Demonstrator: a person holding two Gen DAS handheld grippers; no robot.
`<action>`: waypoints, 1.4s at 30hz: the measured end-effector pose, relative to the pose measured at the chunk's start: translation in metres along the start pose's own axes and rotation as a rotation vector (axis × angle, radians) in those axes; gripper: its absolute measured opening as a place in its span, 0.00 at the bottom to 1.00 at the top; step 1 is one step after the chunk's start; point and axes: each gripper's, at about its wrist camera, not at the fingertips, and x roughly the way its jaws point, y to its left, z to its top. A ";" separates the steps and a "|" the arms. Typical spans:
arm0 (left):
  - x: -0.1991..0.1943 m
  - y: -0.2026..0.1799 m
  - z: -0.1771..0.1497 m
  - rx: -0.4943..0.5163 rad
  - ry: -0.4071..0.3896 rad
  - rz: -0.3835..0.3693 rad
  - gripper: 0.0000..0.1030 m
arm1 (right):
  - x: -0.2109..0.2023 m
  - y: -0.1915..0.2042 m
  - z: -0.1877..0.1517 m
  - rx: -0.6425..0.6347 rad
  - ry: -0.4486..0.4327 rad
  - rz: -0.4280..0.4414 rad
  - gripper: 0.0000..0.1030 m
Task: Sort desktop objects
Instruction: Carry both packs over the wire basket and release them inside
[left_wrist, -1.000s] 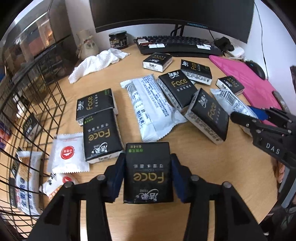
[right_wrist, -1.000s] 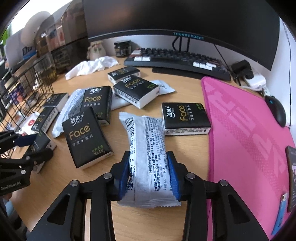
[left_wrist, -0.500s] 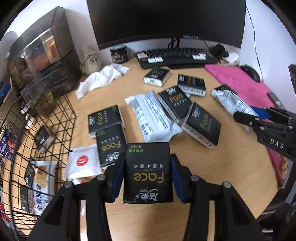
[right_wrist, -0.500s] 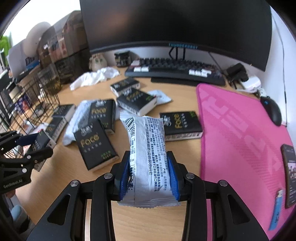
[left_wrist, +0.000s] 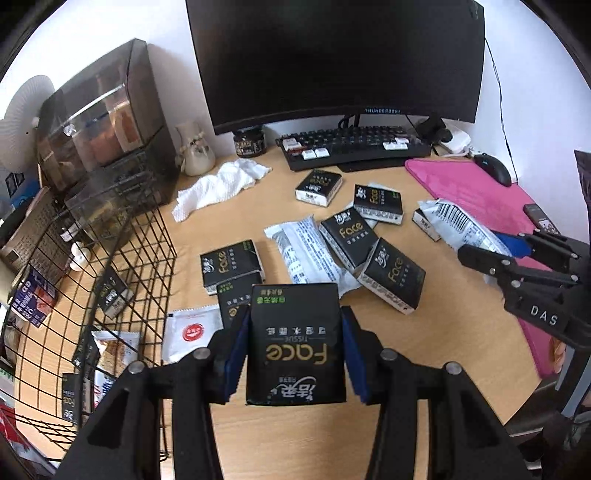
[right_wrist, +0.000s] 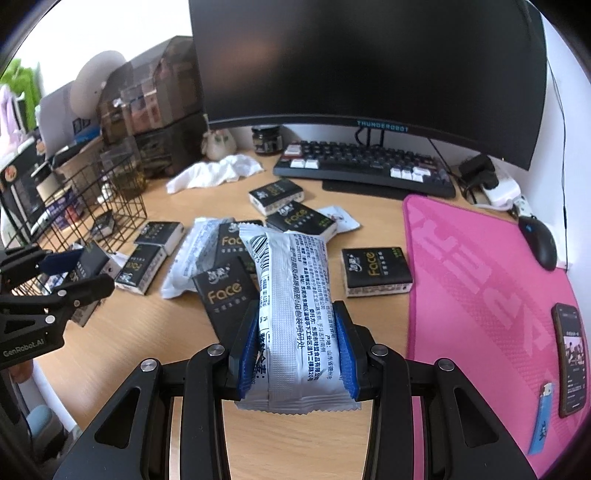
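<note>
Tissue pack (left_wrist: 295, 343): we see black, with gold "Face" lettering and a small green mark.
Snack packet (right_wrist: 295, 317): we see silver-white, blue print, black barcode.
Pads (right_wrist: 246, 354): we see blue, on black fingers.
Mat (right_wrist: 476, 266): we see bright pink, ribbed texture.
Desk (left_wrist: 424, 354): we see pale wood grain.
Basket (left_wrist: 125, 266): we see black wire grid.
Sachet (left_wrist: 190, 330): we see white, red round logo.

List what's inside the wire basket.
Wire basket: a black tissue pack, a snack packet, and another black pack show. The bottom near the tongs is hidden.
</note>
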 end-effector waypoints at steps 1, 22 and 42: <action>-0.003 0.001 0.001 -0.005 -0.007 -0.001 0.51 | -0.001 0.002 0.001 -0.003 -0.004 0.003 0.36; -0.108 0.137 -0.006 -0.264 -0.212 0.173 0.51 | -0.024 0.187 0.088 -0.242 -0.158 0.258 0.36; -0.081 0.232 -0.036 -0.453 -0.088 0.305 0.51 | 0.046 0.305 0.096 -0.342 -0.013 0.420 0.37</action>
